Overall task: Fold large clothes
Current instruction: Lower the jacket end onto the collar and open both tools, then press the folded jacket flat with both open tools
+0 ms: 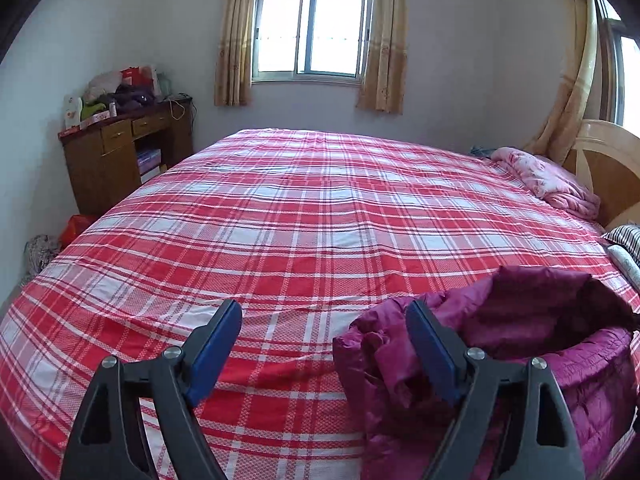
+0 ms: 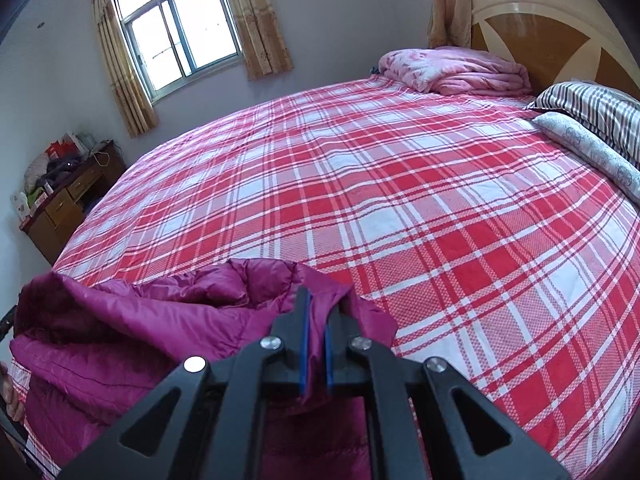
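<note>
Right hand-held gripper (image 2: 316, 312) pinches the crumpled magenta padded jacket (image 2: 132, 320) on the red plaid bed (image 2: 400, 200); left hand-held gripper (image 1: 324, 320) gapes empty; folded pink quilt (image 2: 452, 70) lies by the wooden headboard (image 2: 540, 32)

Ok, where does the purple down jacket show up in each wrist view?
Left wrist: purple down jacket lower right, on the plaid bedsheet.
Right wrist: jacket lower left, a fold pinched in the right gripper.
Shared landmark: folded pink quilt by the headboard.
</note>
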Demonstrator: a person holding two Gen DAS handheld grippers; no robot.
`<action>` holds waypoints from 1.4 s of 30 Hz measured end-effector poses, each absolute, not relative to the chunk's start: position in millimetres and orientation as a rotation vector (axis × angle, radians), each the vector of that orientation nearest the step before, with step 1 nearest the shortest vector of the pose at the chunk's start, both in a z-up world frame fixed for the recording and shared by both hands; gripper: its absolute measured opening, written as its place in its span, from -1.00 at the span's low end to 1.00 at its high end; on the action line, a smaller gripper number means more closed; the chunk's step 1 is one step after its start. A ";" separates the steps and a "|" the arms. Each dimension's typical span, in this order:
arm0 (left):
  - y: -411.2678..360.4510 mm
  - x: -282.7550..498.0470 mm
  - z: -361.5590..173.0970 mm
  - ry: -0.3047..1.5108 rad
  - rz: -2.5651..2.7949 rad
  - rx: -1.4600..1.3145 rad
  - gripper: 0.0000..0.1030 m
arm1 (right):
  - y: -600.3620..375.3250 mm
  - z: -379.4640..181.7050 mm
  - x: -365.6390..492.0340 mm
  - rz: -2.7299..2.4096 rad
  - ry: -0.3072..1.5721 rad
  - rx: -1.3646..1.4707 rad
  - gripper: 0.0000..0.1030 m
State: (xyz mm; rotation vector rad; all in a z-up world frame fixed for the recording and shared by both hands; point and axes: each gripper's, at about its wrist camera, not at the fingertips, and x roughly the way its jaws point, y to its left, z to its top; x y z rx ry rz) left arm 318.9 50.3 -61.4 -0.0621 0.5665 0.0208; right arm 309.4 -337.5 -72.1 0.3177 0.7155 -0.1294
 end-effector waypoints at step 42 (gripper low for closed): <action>-102.9 368.9 -104.3 0.679 0.086 0.269 0.73 | -248.4 -94.2 370.2 -0.124 0.822 0.196 0.42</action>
